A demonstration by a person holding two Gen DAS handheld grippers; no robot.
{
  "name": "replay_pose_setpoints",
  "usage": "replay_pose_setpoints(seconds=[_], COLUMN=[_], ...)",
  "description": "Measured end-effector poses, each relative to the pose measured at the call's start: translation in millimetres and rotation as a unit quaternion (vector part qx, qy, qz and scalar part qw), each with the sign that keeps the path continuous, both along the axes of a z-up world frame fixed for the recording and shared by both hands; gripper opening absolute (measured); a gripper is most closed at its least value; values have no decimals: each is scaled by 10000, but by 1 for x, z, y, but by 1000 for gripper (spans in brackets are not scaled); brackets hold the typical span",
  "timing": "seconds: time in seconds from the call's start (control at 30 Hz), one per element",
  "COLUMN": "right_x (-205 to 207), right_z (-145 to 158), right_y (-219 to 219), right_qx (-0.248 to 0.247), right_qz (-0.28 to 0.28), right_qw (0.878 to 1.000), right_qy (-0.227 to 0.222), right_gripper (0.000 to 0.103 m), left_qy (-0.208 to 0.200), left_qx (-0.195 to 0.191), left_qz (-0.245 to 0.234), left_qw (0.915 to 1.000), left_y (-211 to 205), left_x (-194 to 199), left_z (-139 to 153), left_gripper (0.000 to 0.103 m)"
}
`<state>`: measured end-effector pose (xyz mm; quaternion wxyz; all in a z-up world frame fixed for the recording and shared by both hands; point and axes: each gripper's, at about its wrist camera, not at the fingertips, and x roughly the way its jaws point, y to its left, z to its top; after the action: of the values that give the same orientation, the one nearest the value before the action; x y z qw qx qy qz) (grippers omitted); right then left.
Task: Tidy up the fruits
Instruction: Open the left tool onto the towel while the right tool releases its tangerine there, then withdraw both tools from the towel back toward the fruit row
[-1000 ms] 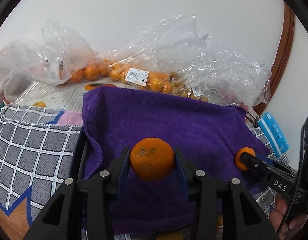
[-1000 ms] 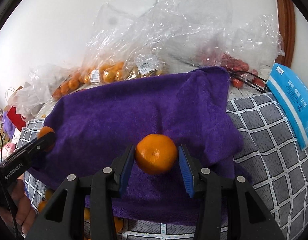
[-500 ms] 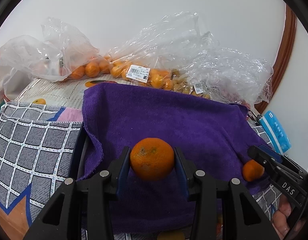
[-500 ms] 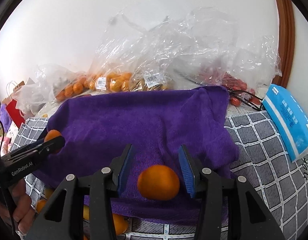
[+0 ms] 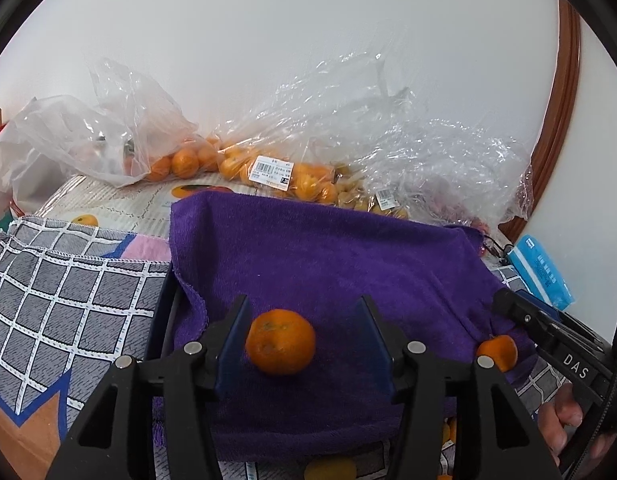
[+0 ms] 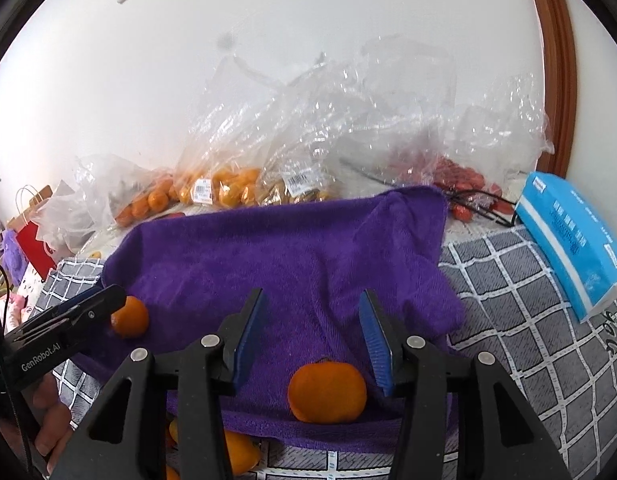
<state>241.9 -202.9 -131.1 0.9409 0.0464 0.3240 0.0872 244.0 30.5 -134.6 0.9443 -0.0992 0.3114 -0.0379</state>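
Two mandarins lie on the front part of a purple towel (image 5: 328, 252). One mandarin (image 5: 280, 341) sits between the spread jaws of my open left gripper (image 5: 304, 334), apart from both pads; it also shows in the right wrist view (image 6: 130, 317). The other mandarin (image 6: 327, 392) lies at the towel's (image 6: 276, 252) front edge, below my open right gripper (image 6: 312, 332), which is raised above it; it also shows in the left wrist view (image 5: 497, 353).
Clear plastic bags of oranges (image 5: 268, 172) and small red fruit (image 6: 460, 176) line the wall behind the towel. A blue tissue pack (image 6: 572, 236) lies right on the grey checked cloth (image 6: 528, 320). More oranges (image 6: 236, 452) lie below the towel's front edge.
Both grippers have opened and let go of their mandarins onto the towel. The right gripper has lifted and drawn back from its fruit.
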Motion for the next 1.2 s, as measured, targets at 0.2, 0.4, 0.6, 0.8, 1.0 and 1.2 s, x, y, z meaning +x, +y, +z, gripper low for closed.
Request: replay_pose_setpoints(seconds=[0.2,0.4,0.6,0.8,1.0,1.2], right_x=[-4,-9,-10,-15,-35,-76], right_z=[5,13,19,28,37,35], right_y=[2,2,1,0,-5,4], right_qx=[-61,-141,24,-34,56,-89], right_qz=[48,2,163,110,-50,61], right_qw=[9999,9997,9998,9998,10000,9999], right_qy=[-72,-203,-115,-160,-3,55], right_gripper=[48,48,48,48,48,48], left_qy=[-246,-443,-388,-177,-5,367], left_qx=[28,28,-374,-700,-116,-110], left_qz=[95,236,192,299,211,-59], left_qw=[9996,9987,9984,9969,9997,9992], left_y=[4,10,24,35,34,41], left_x=[-8,-14,-11,-17,-48,-83], left_z=[6,15,25,40,44,20], left_gripper=[52,52,52,52,52,52])
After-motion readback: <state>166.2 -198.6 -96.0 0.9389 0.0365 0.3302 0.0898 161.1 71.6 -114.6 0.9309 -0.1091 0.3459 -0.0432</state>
